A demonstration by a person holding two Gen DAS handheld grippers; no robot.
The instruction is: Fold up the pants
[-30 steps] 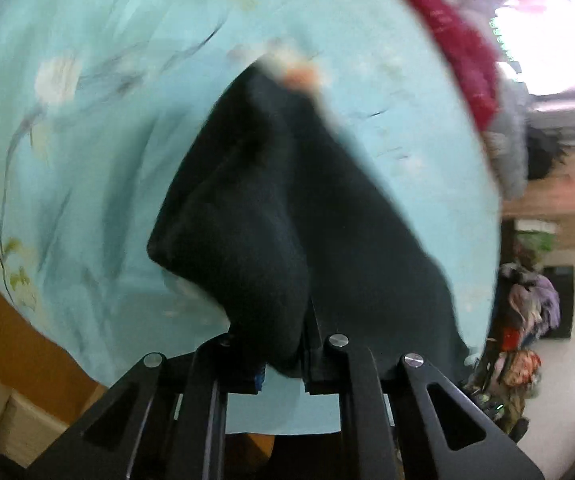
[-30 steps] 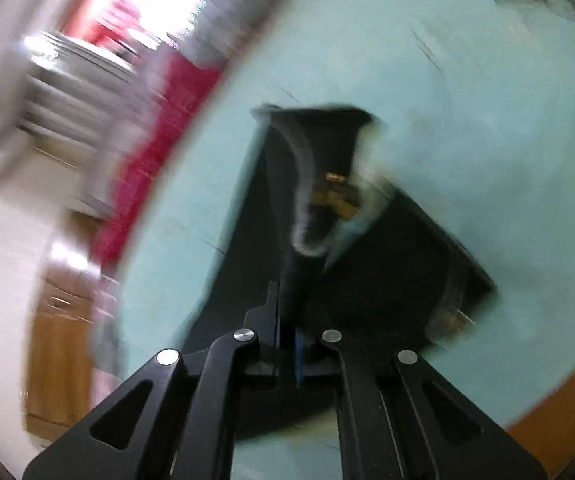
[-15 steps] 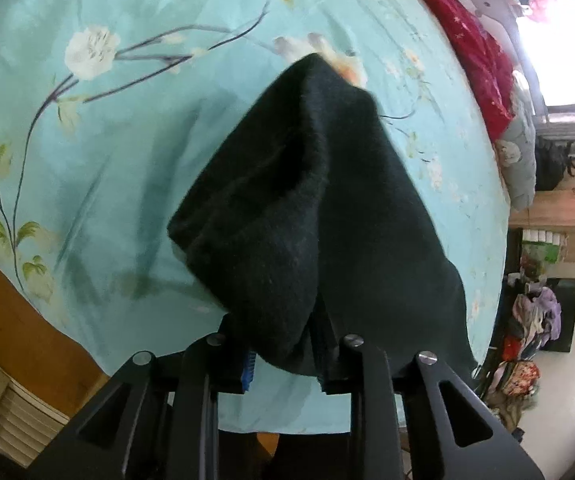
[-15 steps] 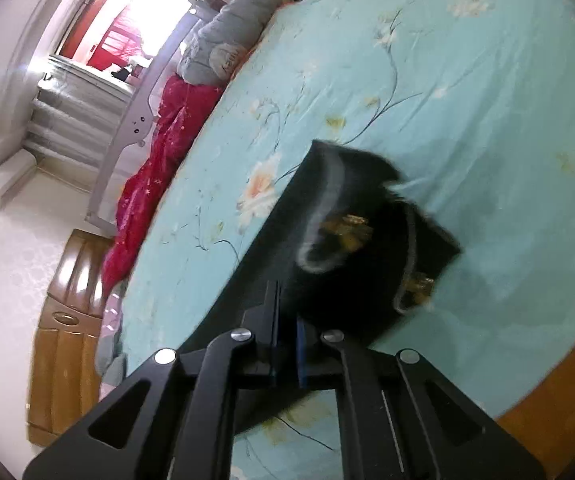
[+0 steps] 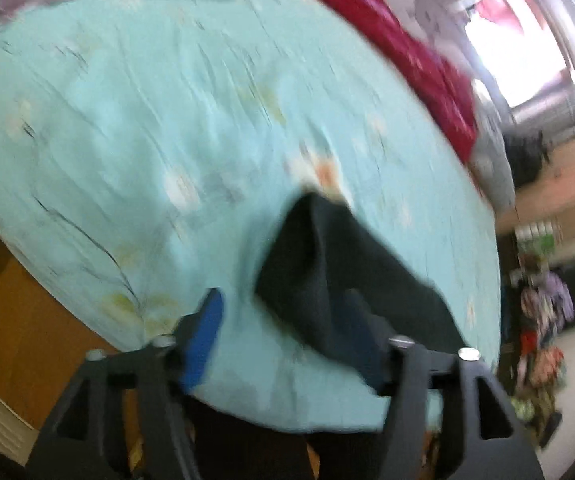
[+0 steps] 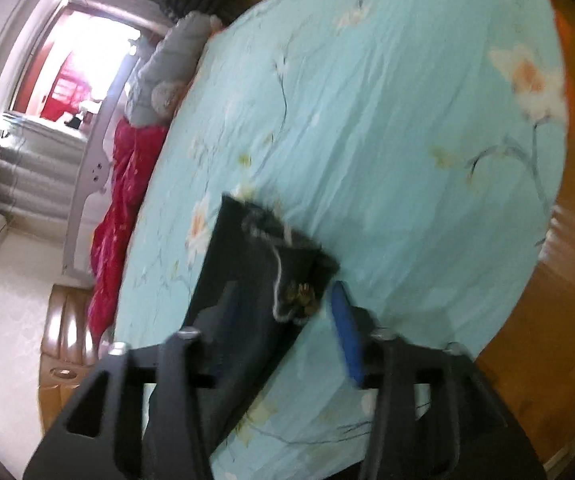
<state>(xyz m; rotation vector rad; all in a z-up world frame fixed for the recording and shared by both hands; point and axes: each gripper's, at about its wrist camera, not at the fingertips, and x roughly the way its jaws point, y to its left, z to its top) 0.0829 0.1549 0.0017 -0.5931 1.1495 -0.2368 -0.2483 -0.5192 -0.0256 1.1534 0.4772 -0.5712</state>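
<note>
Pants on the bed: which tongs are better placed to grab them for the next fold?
Probably right. The right tongs are open with the pants waistband corner between the fingers. The left tongs are open too, but the cloth lies off toward one finger.

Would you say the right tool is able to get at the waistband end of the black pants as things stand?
Probably yes: the right tool is open, and the black pants lie flat on the floral bedsheet right between its fingers, waistband uppermost, with nothing in the way.
</note>
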